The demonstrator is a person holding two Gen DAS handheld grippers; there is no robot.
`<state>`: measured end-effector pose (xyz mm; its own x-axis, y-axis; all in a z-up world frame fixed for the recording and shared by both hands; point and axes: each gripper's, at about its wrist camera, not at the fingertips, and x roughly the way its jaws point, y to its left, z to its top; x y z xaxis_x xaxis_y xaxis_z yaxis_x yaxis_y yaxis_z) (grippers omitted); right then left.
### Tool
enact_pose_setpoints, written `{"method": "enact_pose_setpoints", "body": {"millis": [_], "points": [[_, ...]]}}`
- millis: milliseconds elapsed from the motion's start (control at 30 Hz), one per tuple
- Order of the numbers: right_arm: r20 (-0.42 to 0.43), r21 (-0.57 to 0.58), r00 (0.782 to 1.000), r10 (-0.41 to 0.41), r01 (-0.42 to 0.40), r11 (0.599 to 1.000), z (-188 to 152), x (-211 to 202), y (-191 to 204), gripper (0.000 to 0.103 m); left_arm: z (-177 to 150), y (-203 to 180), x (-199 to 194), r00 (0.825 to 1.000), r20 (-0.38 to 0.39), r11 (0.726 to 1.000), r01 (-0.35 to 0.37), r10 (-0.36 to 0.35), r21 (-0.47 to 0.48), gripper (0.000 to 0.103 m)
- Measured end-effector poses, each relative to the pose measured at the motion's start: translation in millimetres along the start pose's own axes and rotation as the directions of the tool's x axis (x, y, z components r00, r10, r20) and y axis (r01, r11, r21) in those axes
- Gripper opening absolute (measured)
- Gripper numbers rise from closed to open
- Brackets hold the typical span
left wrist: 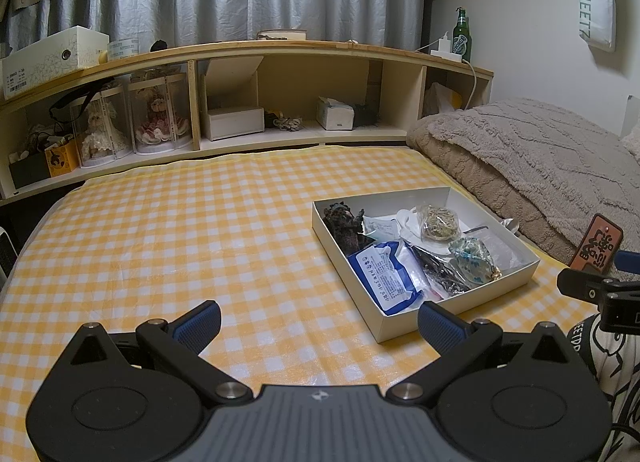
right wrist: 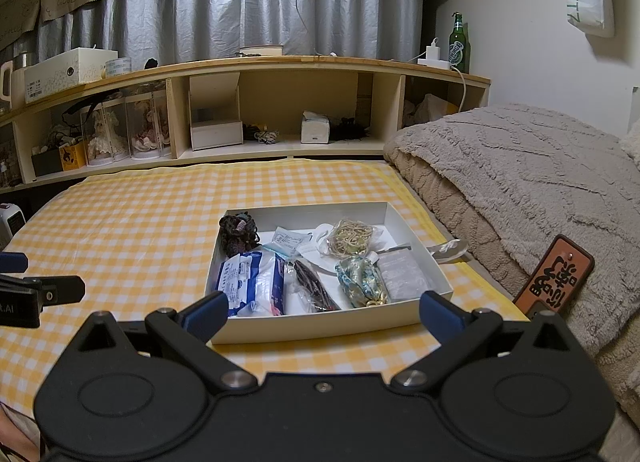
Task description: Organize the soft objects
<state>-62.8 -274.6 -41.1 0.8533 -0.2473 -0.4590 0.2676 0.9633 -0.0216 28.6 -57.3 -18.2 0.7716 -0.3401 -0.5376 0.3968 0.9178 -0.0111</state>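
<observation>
A white shallow box (right wrist: pixel 320 210) lies on the yellow checked cloth (right wrist: pixel 132 221). It holds a dark fuzzy scrunchie (right wrist: pixel 238 232), a blue-and-white soft packet (right wrist: pixel 252 278), a bag of rubber bands (right wrist: pixel 352 242), a teal patterned pouch (right wrist: pixel 360 282) and a dark item in clear plastic (right wrist: pixel 316 290). My right gripper (right wrist: pixel 324 314) is open at the box's front wall, holding nothing. My left gripper (left wrist: pixel 319 326) is open and empty over the cloth, left of the box (left wrist: pixel 344 262). The scrunchie (left wrist: pixel 346 223) and packet (left wrist: pixel 384 274) also show in the left wrist view.
A folded grey-brown blanket (right wrist: pixel 520 181) borders the cloth on the right, with an orange tag (right wrist: pixel 554 276) leaning against it. A wooden shelf (right wrist: pixel 280 61) with dolls, boxes and a green bottle (right wrist: pixel 459 41) runs along the back.
</observation>
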Motion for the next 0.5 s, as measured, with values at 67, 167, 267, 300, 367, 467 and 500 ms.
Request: {"method": "enact_pose_setpoints", "body": {"millis": [67,167,267,300,367,467,500], "points": [[0.0,0.0,1.0,0.0,0.0,1.0,0.0,0.1,-0.1,0.103,-0.1,0.1,0.0,1.0,0.0,1.0,0.0,0.0,0.0,0.103],[0.0,0.0,1.0,0.0,0.0,1.0,0.0,0.2,-0.1,0.103,-0.2,0.5,0.1,1.0,0.0,1.0,0.0,0.0,-0.001,0.103],[0.0,0.0,1.0,0.0,0.0,1.0,0.0,0.3,0.0,0.103,1.1,-0.7,-0.6,1.0,0.002,1.0,-0.001,0.001,-0.002,0.103],[0.0,0.0,1.0,0.0,0.0,1.0,0.0,0.5,-0.1,0.103,1.4,-0.5,-1.1,1.0,0.002,1.0,-0.002,0.002,-0.002,0.103],[0.0,0.0,1.0,0.0,0.0,1.0,0.0,0.4,0.0,0.103,1.3,-0.4,-1.0,1.0,0.002,1.0,-0.002,0.002,-0.002,0.103],[0.0,-0.001,1.0,0.0,0.0,1.0,0.1,0.4,-0.1,0.103,1.7,-0.7,-1.0,1.0,0.002,1.0,-0.004,0.004,-0.001,0.103],[0.0,-0.001,1.0,0.0,0.0,1.0,0.1,0.4,-0.1,0.103,2.3,-1.2,-0.9,1.0,0.001,1.0,-0.006,0.006,0.0,0.103]]}}
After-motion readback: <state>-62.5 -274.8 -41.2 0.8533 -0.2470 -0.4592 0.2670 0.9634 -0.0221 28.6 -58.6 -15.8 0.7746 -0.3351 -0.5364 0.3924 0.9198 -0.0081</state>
